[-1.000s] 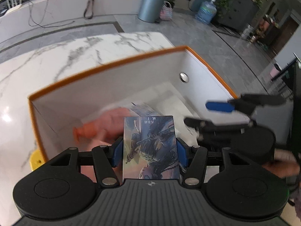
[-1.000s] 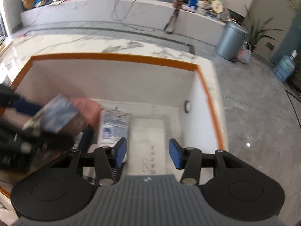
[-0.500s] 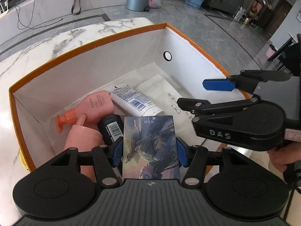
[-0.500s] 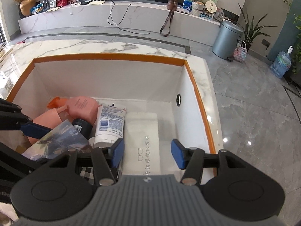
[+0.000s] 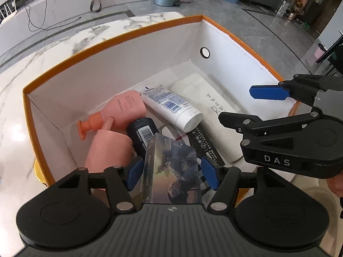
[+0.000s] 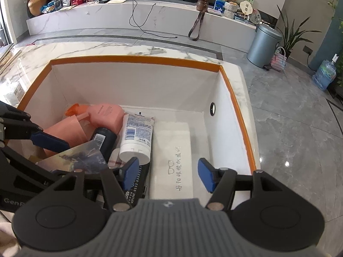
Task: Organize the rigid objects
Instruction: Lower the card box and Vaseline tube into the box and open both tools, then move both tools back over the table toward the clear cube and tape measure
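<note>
The left tongs stand over the near left part of the orange-rimmed box, tilted steeply down into it. Between their blue pads sits the card box, a flat pack printed with a figure, its long axis running from 6 to 12 o'clock in the left wrist view, along the line of the tongs. The jaws are opening: a sliver of gap shows at each pad, so the pack appears to be released rather than pinched, though the fisheye makes the contact at the left pad hard to judge. Its far end rests on or just above the black bottle, and it tilts slightly toward 1 o'clock.

The right tongs hang at 3 o'clock of the left pair, also inside the box rim, with nothing between the pads; their jaws too are opening. Directly below and ahead of them lies the white case, long axis 6 to 12 o'clock, and at its 9 o'clock the white tube, cap toward the viewer. The pink pump bottle and pink cup fill the corner at 10 o'clock.

The left hand is plainly the nearer to the pack. The coming move probably turns on drawing the left tongs straight back toward 6 o'clock and upward, along the pack's long axis, so that neither pad drags it off the bottles.
</note>
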Demonstrator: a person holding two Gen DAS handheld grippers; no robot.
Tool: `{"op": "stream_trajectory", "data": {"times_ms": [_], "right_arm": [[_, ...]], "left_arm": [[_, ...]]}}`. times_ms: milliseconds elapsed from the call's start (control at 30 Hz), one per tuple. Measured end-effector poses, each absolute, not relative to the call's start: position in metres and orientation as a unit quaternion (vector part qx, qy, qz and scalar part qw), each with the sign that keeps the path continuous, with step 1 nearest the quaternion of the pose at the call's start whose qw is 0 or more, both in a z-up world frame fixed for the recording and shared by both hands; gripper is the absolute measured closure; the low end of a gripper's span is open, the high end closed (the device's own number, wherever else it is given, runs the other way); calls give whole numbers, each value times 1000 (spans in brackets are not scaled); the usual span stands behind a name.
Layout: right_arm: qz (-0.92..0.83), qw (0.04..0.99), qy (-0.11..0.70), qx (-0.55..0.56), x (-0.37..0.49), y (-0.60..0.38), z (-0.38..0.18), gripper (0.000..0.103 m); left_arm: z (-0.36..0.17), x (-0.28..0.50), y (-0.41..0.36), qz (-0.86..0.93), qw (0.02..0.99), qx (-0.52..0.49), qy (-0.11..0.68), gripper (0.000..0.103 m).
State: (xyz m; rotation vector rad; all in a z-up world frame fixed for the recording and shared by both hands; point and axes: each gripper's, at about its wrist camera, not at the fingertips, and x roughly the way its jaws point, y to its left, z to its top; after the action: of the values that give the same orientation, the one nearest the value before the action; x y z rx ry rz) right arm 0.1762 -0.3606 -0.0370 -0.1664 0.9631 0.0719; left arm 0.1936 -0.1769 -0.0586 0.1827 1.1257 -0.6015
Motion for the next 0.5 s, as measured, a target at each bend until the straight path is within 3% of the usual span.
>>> {"op": "stream_trajectory", "data": {"times_ms": [167, 233, 500], "right_arm": [[33, 885, 457, -86, 172, -359, -31, 39], [29, 887, 452, -92, 170, -357, -28, 29], [29, 892, 441, -96, 165, -348, -10, 29]], "left_arm": [[-49, 192, -169, -282, 810, 68, 509, 27], [-41, 188, -164, -292, 818, 63, 492, 27], [-8, 179, -128, -293, 848, 48, 439, 26]]}}
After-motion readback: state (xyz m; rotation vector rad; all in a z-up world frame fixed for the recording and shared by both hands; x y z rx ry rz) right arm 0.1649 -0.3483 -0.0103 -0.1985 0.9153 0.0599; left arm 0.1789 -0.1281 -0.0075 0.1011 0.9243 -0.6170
